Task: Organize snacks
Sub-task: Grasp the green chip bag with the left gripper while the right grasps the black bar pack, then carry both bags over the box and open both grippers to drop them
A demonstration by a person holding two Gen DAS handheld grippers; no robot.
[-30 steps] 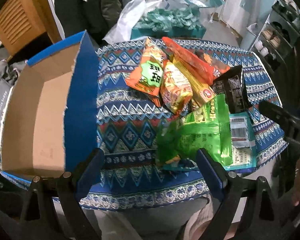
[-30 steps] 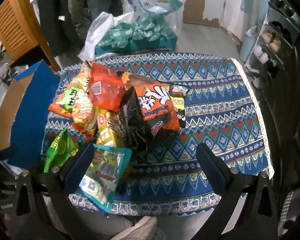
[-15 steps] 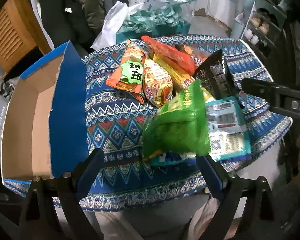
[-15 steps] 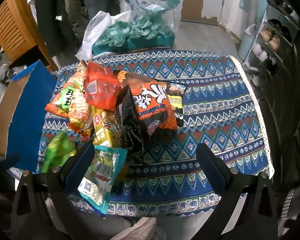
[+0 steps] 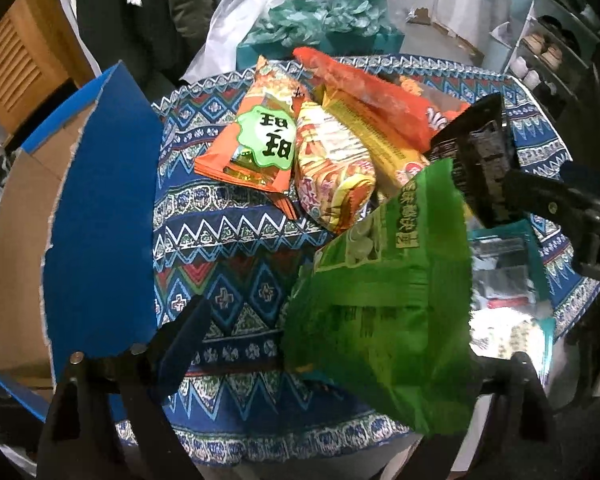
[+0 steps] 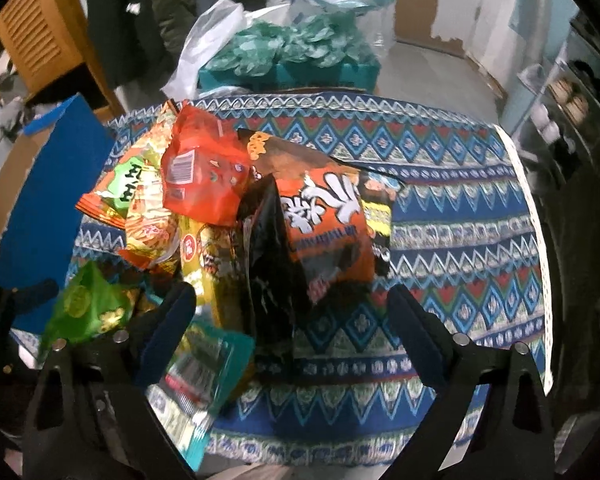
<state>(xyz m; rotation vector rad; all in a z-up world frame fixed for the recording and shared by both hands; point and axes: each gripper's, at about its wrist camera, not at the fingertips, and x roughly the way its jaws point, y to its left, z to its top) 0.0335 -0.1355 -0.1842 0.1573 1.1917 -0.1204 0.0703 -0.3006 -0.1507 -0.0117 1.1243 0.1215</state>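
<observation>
Left wrist view alone looks inside the cardboard box [image 5: 16, 248]: bare. Right wrist view alone shows the black packet [image 6: 268, 264] standing on the tabletop [image 6: 460, 216]. Left hand-held gripper [image 5: 332, 340]: jaws closing, green packet [image 5: 388, 300] between them, contact unclear. Right hand-held gripper [image 6: 292, 312]: closing around the black packet, apart.

The table [image 5: 236, 288] is covered by a cloth patterned in blue, red and white zigzags and diamonds. A bright green packet [image 5: 384, 312], an orange packet with a green label [image 5: 260, 140], a black packet [image 5: 476, 152] and a teal-edged packet [image 6: 204, 376] are seen. The box [image 5: 100, 220] is blue outside, brown inside.
</observation>
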